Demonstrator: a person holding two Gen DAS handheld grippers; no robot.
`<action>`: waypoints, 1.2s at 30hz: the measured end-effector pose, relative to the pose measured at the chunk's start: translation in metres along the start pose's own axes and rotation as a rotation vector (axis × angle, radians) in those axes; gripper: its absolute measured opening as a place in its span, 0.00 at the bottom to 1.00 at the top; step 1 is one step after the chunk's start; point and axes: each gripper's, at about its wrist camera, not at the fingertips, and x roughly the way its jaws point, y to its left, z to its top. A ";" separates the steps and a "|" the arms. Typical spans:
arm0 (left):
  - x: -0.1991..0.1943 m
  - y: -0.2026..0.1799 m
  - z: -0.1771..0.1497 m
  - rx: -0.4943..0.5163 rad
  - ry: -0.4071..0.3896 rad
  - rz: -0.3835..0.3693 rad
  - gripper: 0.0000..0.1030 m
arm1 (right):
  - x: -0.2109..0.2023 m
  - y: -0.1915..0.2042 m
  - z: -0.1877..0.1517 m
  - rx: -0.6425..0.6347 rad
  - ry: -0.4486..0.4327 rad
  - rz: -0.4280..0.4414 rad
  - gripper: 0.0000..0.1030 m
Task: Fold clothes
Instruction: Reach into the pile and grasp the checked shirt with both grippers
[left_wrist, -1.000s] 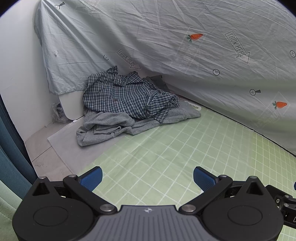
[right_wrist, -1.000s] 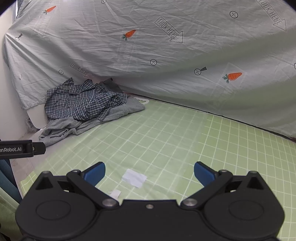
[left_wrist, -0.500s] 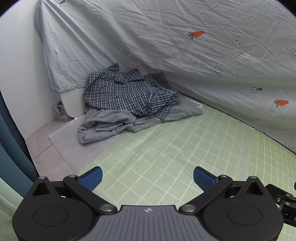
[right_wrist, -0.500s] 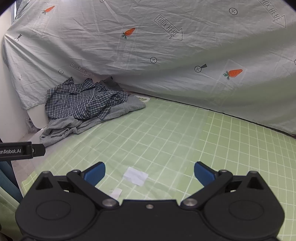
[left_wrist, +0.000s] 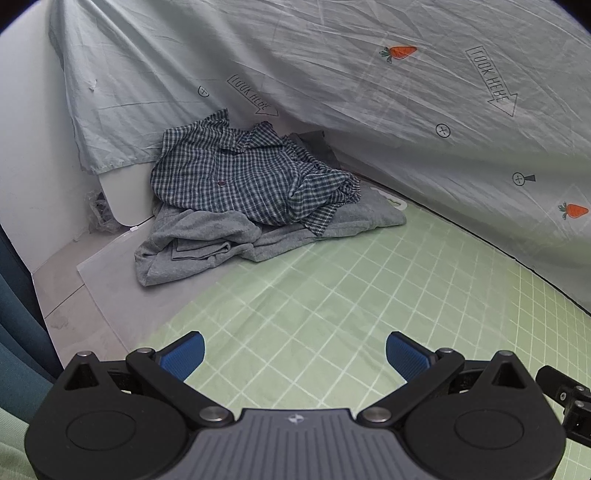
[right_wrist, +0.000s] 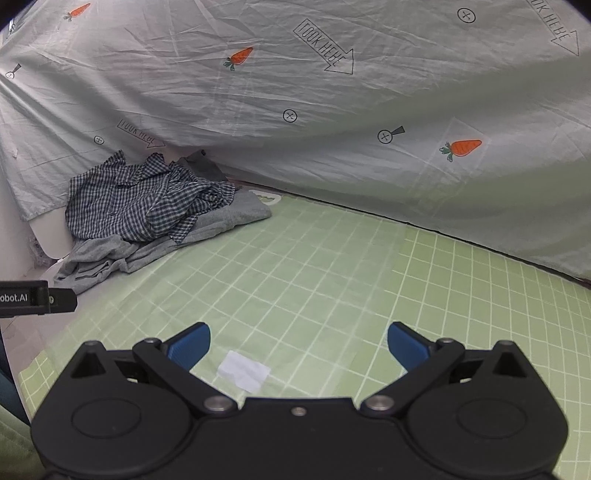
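A crumpled blue-and-white checked shirt (left_wrist: 251, 181) lies on top of a grey garment (left_wrist: 207, 247) in a pile at the far left of the green grid mat (left_wrist: 351, 295). The pile also shows in the right wrist view, with the checked shirt (right_wrist: 144, 199) over the grey garment (right_wrist: 110, 254). My left gripper (left_wrist: 294, 356) is open and empty above the mat, well short of the pile. My right gripper (right_wrist: 298, 345) is open and empty over the mat (right_wrist: 332, 280), farther from the pile.
A grey sheet (left_wrist: 351, 92) printed with carrots and arrows hangs along the back. A white paper scrap (right_wrist: 243, 371) lies on the mat between my right fingers. A white board (left_wrist: 125, 195) leans behind the pile. The mat's left edge meets bare floor (left_wrist: 74, 314).
My left gripper has drifted toward the pile, which sits a little lower and more central now. The right view has shifted only slightly. Both grippers stay open.
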 end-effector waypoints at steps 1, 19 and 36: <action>0.007 0.003 0.005 -0.013 0.011 0.004 1.00 | 0.008 -0.001 0.005 -0.005 0.010 0.001 1.00; 0.187 0.133 0.133 -0.359 0.053 0.175 1.00 | 0.230 0.087 0.136 -0.113 0.081 0.141 0.93; 0.299 0.162 0.187 -0.409 -0.010 0.065 0.27 | 0.358 0.182 0.173 -0.101 0.107 0.310 0.11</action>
